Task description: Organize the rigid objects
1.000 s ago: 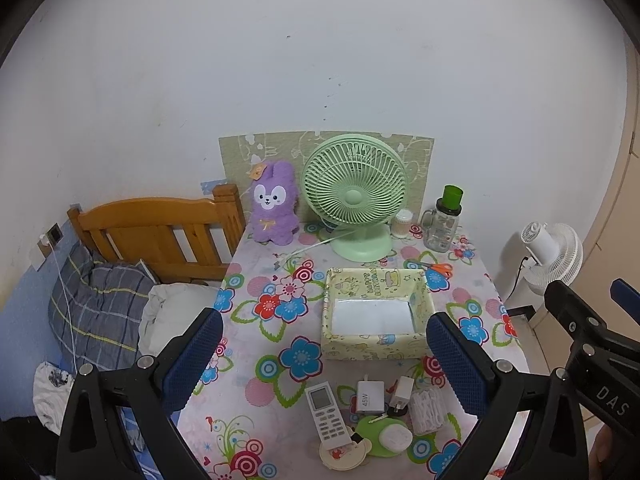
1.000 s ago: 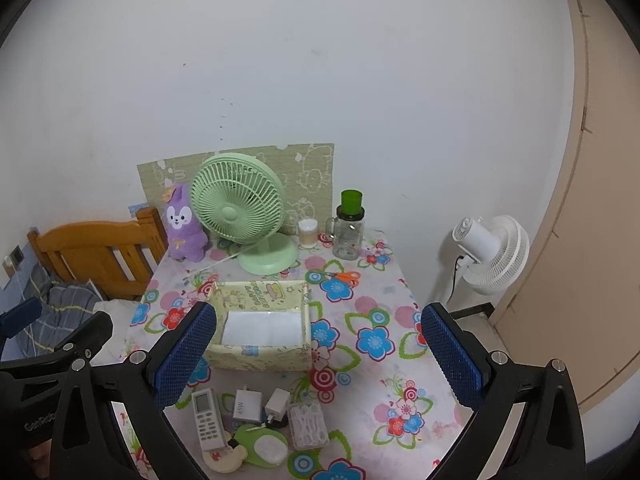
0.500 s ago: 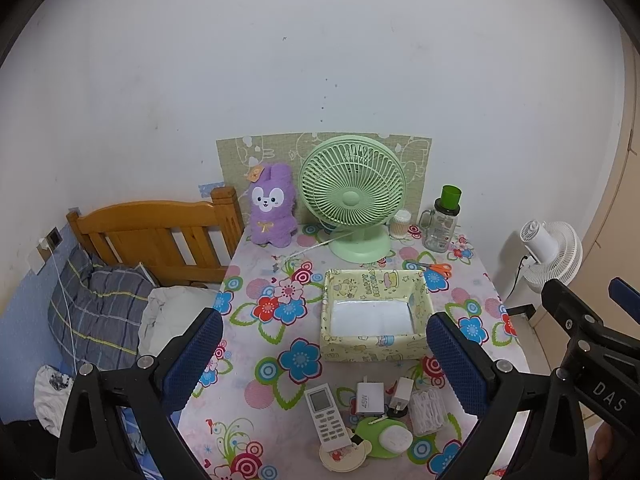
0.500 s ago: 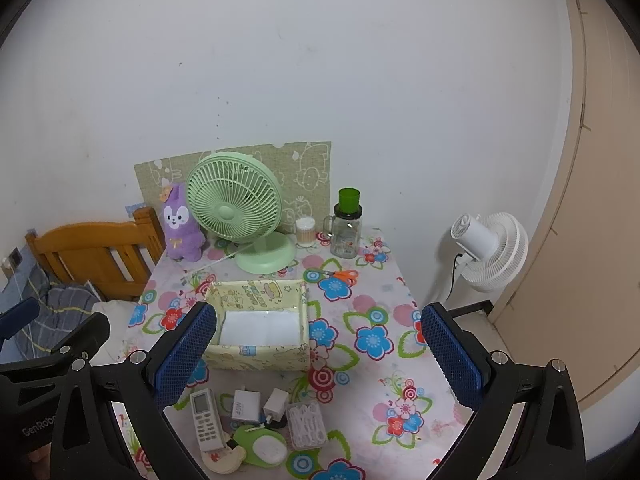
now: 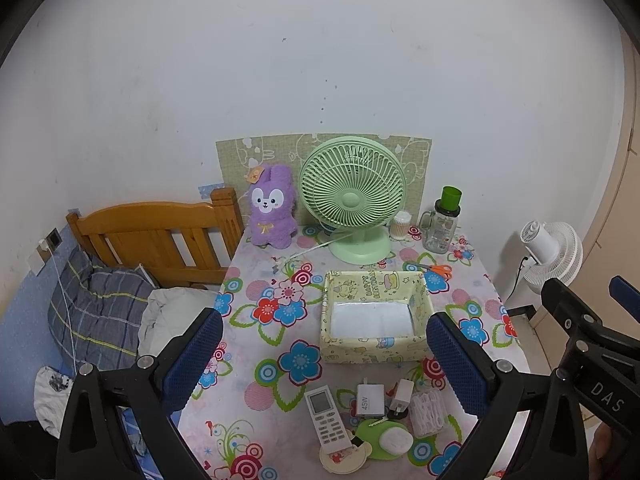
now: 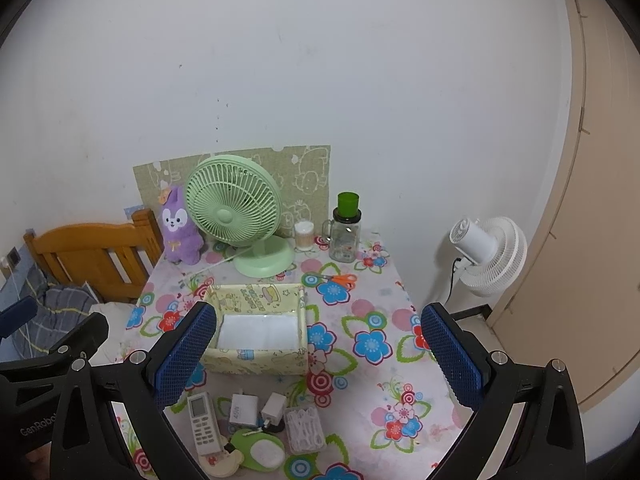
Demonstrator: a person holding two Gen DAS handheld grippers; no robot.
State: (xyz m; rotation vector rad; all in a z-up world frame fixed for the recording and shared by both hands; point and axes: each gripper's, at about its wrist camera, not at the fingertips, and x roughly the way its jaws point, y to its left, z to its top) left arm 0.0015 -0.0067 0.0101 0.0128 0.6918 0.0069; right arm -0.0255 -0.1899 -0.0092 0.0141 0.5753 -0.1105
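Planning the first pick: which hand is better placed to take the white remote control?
Left, probably. The white remote control lies between the open left tool fingers; the open right tool sees it far left.

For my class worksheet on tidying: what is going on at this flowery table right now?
A person holds two grippers above the table, both open and empty: the left gripper and the right gripper. Nothing is picked up yet. The yellow box holds only a white liner. The remote, two chargers and a clear case lie in front of it.
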